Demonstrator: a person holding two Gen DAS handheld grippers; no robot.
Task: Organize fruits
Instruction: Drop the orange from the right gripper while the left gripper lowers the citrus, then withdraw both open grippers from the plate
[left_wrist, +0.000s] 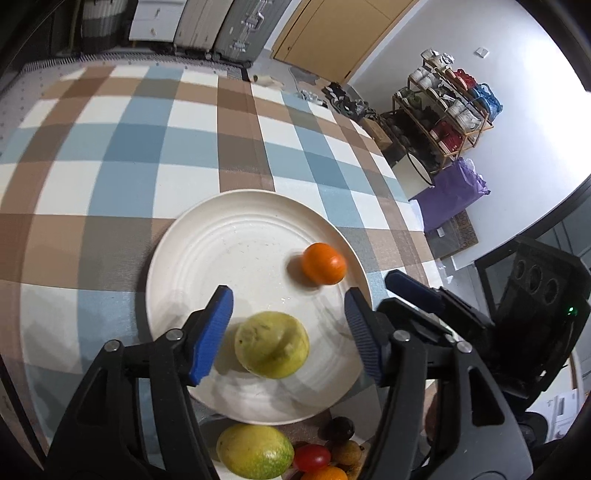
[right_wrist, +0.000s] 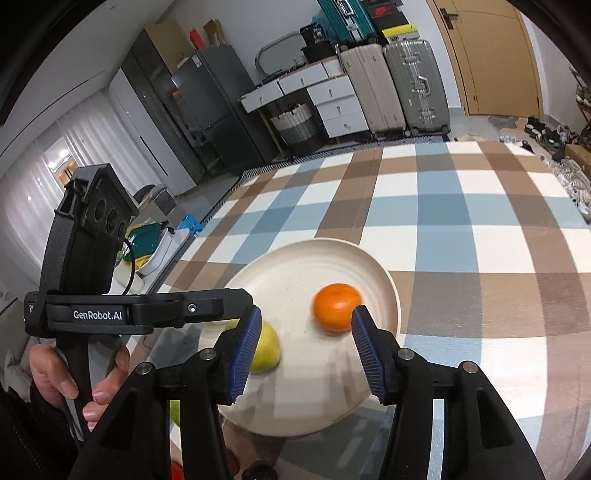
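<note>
Right wrist: checked tablecloth (right_wrist: 461, 221), suitcases (right_wrist: 391, 92), fridge (right_wrist: 218, 107) behind.

An orange (left_wrist: 324, 263) and a yellow-green fruit (left_wrist: 272, 345) rest apart on the white plate (left_wrist: 207, 243).
</note>
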